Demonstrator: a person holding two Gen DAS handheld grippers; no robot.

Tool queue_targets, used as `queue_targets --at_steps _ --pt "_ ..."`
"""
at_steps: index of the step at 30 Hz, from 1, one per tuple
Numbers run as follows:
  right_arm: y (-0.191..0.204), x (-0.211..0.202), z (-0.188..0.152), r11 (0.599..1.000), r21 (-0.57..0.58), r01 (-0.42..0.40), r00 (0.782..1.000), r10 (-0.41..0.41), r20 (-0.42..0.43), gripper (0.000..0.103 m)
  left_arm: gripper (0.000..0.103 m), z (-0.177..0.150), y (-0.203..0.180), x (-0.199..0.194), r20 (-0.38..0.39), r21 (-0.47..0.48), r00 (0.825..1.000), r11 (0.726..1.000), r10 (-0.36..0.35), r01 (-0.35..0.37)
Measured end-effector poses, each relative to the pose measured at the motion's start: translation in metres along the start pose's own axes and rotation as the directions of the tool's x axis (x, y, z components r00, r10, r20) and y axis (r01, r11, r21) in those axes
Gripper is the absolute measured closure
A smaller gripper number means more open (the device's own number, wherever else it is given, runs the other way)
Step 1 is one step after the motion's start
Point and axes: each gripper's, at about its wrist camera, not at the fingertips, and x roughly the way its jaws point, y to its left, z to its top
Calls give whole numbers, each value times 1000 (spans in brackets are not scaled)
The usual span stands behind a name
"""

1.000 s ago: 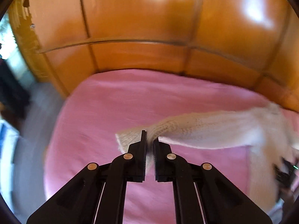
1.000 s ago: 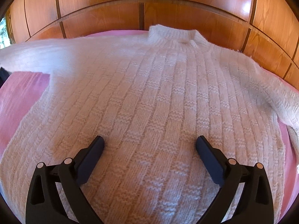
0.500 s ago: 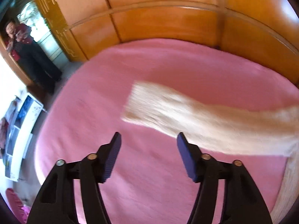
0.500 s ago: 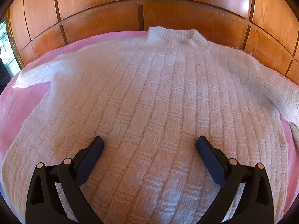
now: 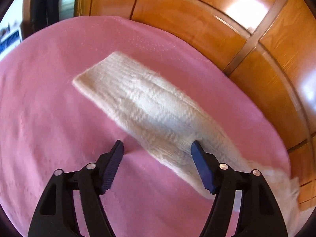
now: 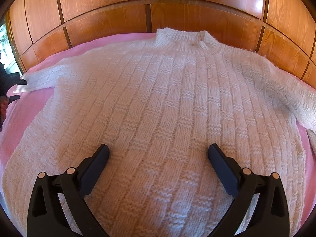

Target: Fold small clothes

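A white knitted sweater (image 6: 167, 102) lies flat, front up, on a pink bedspread (image 6: 17, 114), collar toward the wooden wall. Its left sleeve (image 5: 150, 108) stretches out over the pink cover in the left wrist view. My left gripper (image 5: 158, 148) is open and empty, its jaws standing over the sleeve near the shoulder end. My right gripper (image 6: 158, 152) is open and empty, hovering over the lower middle of the sweater's body. The right sleeve (image 6: 292, 94) runs off to the right.
A wooden panelled wall (image 6: 150, 6) runs behind the bed, close to the collar. The bedspread (image 5: 49, 118) shows pink to the left of the sleeve. A doorway and dark furniture (image 5: 45, 4) lie beyond the bed's far left edge.
My left gripper let go of the sleeve cuff, opened, and swung back along the sleeve toward the shoulder. The sleeve now lies flat. The right gripper has stayed still and open.
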Motion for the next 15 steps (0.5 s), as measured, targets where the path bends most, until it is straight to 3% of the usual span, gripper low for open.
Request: queue_targets --at_steps 2,7,9,10,11,13,15 --pt "-1 0 0 1000 2 -2 1000 2 0 3 98 -4 -2 -1 3 32 1000 999 -22 22" --pt "-1 0 0 1000 5 -8 1000 8 0 3 99 -22 6 -47 99 43 995 999 16 -20" --pt "-1 0 0 1000 8 -11 1000 11 1 2 99 -32 16 -66 103 24 994 999 24 -26" --pt "-2 0 0 1000 8 -12 1000 12 1 2 98 -39 19 -69 79 21 994 997 74 -76" --pt "-2 0 0 1000 8 -14 1000 14 1 2 93 -43 21 -65 46 23 994 994 103 -104" --pt "-2 0 0 1000 11 -15 1000 15 3 2 75 -53 26 -55 0 12 987 987 159 -159" --pt "-2 -1 -1 1000 13 -15 1000 15 5 2 46 -61 27 -62 49 -15 973 975 224 -223"
